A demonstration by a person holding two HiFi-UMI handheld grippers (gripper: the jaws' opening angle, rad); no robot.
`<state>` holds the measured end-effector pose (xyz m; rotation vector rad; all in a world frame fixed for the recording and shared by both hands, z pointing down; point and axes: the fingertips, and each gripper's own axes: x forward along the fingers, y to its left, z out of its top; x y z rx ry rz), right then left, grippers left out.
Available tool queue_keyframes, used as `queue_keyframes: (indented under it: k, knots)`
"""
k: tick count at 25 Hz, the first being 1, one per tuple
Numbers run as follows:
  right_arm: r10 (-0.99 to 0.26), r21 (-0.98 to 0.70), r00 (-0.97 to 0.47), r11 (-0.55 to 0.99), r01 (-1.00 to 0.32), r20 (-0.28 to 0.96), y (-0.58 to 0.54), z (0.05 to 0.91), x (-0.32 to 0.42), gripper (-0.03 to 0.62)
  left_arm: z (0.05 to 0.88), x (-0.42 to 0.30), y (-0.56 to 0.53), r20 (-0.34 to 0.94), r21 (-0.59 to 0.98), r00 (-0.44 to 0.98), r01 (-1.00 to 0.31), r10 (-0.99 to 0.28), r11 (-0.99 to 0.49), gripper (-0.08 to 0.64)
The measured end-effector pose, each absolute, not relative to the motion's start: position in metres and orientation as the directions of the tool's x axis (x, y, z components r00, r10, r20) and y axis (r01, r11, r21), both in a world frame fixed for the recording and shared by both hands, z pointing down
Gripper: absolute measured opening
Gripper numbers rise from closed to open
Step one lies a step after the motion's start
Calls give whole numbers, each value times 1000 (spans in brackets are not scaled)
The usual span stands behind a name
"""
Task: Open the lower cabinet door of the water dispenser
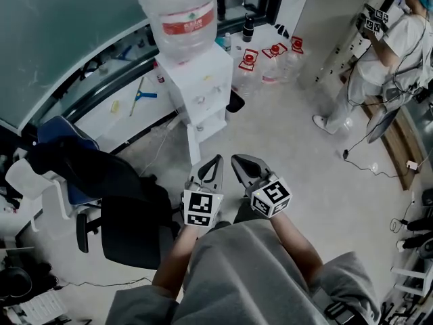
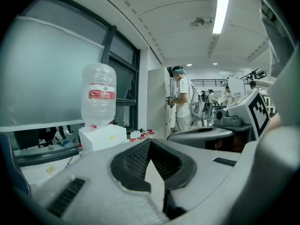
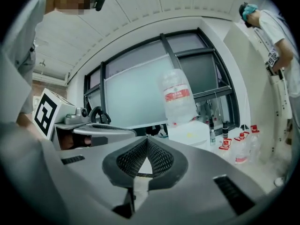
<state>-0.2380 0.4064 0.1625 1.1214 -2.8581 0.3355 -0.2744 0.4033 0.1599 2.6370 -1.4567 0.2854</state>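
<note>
Water dispenser [image 1: 196, 90]: white box with a big clear bottle [image 1: 177, 12] upside down on top, standing against the window wall, straight ahead of you in the head view.
Lower cabinet door [image 1: 208, 126]: the bottom part of the front, facing you. It looks flush with the body, but it's too small in the head view to be sure of more.
Left gripper [image 1: 216, 160]: clenched on nothing. In the left gripper view your two dark ribbed pads [image 2: 136, 161] meet at the tips, with only floor showing behind them.
Right gripper [image 1: 237, 159]: same deal, squeezed together and empty. The pads [image 3: 159, 157] touch at the tip in the right gripper view.
Where you're holding them: side by side in front of your chest, tips just beside each other and aimed at the dispenser, well apart from it. Bare floor [image 1: 304, 168] lies between the tips and the door.
Next to the dispenser: a bunch of spare bottles with red caps [image 1: 274, 63] on the floor to its right.
Your left side: a dark office chair [image 1: 122, 202], close to your left arm.
Background: another person [image 1: 396, 46] in light clothes stands at the far right, busy at some gear.
</note>
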Motion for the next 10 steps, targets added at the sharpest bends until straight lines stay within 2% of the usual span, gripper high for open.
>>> queue_keyframes:
  k: [10]
  knots:
    - [-671,-95,-739,734,-673,51,412,125,-251,9,127,-287,415,108,-20,507,-859,-855,-512,9]
